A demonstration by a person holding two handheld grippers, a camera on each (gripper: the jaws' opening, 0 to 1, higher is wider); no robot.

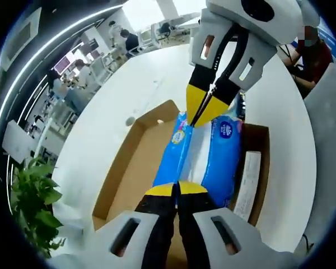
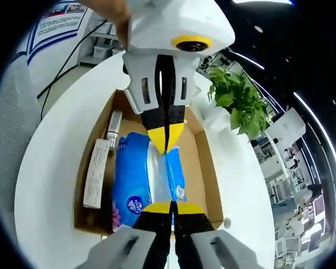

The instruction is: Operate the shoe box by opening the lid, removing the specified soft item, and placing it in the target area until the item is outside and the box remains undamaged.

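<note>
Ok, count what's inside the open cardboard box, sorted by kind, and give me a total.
Blue tissue pack: 1
White slim carton with print: 1
Small tube-like item, too blurred to name: 1
Total: 3

Both grippers, left and right, pinch the tissue pack's ends.

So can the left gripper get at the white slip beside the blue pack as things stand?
Probably not yet: the left gripper is shut on the blue tissue pack. The white slip lies uncovered along the box wall, so the way looks free once it lets go.
</note>
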